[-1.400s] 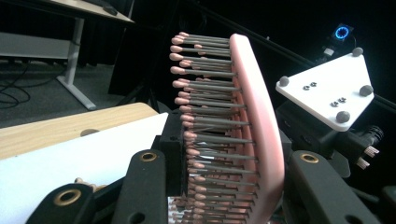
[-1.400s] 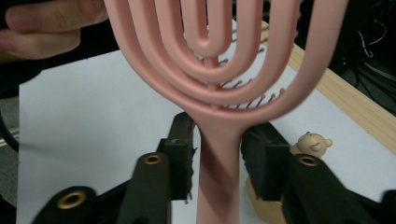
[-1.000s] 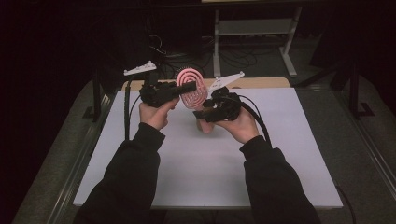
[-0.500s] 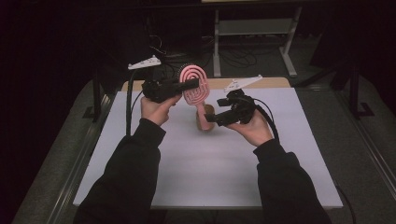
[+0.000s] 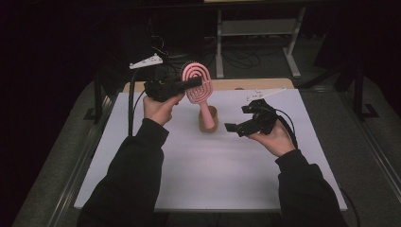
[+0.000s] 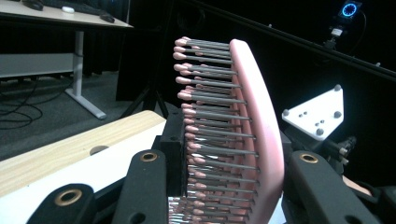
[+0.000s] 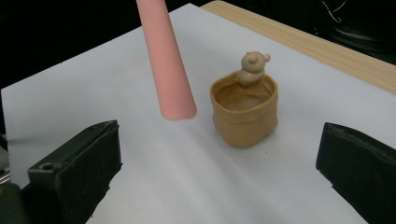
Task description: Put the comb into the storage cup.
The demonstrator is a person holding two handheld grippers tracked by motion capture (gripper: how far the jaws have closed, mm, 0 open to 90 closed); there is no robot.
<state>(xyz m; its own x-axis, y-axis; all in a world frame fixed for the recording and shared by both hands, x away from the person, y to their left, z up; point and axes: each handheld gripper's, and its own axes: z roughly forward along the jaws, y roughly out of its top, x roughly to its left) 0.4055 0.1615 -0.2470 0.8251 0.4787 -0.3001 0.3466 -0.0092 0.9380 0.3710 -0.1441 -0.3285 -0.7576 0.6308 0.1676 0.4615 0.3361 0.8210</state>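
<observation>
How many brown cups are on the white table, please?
1. The brown cup stands on the white table near its middle, between the two grippers, just behind the hanging handle of the pink hairbrush. No other cup is visible; the sleeves could hide something.

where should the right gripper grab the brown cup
Judging by its shape, best at the rim of the cup, from above, with one jaw inside and one outside the wall on the side away from the small figure. The cup stands upright and open-topped on the table, and the open right gripper is nearby.
</observation>
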